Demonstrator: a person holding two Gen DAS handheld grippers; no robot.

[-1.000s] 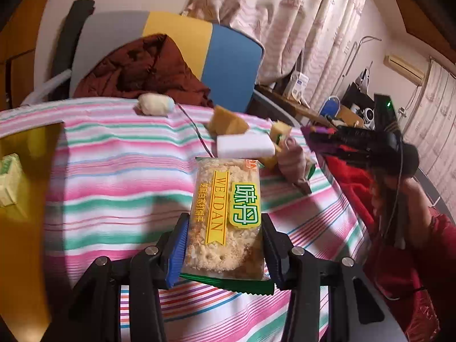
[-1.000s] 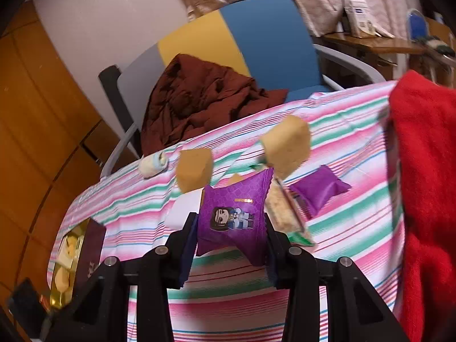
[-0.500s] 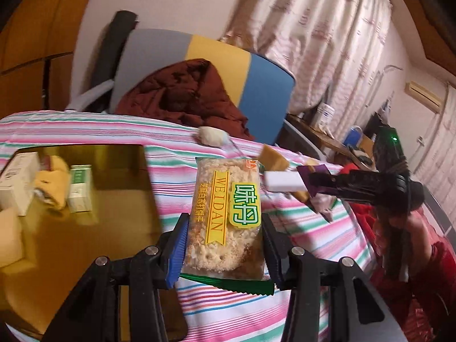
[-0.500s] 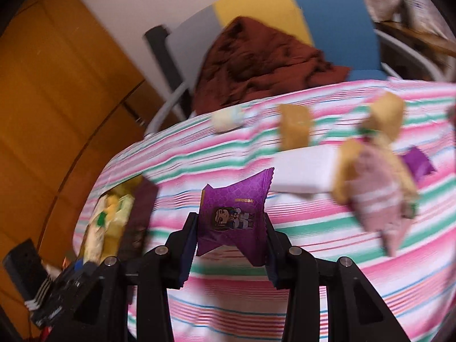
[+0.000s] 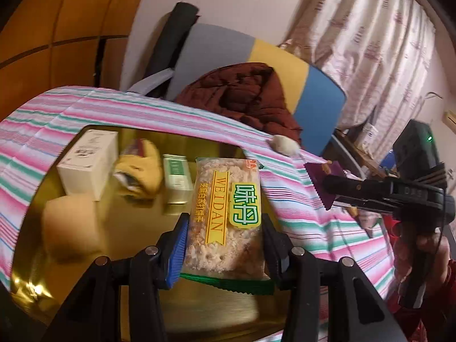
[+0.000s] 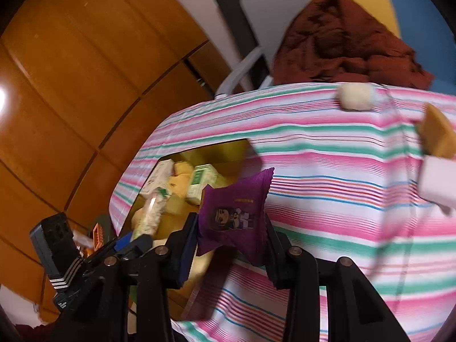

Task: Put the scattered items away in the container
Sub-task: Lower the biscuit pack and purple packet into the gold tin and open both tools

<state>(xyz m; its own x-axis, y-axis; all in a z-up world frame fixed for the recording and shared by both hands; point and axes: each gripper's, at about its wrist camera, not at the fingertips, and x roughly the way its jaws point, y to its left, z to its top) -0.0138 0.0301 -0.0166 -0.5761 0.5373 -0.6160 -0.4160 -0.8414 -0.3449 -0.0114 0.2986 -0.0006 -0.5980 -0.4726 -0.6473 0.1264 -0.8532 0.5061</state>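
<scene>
My left gripper is shut on a clear packet of sesame crackers with a yellow and green label. It hangs over the gold container. In the container lie a white box, a yellow packet, a green-white box and a tan cube. My right gripper is shut on a purple snack packet, above the striped cloth just right of the container. On the cloth lie a white ball, a tan cube and a white block.
A striped cloth covers the table. Behind it stands a grey, yellow and blue chair with a brown jacket on it. Wooden panelling lies to the left. A hand holds the right gripper's handle.
Both grippers have swung left with their packets. The container has come under the left gripper, and the right gripper has neared the container's right edge.
</scene>
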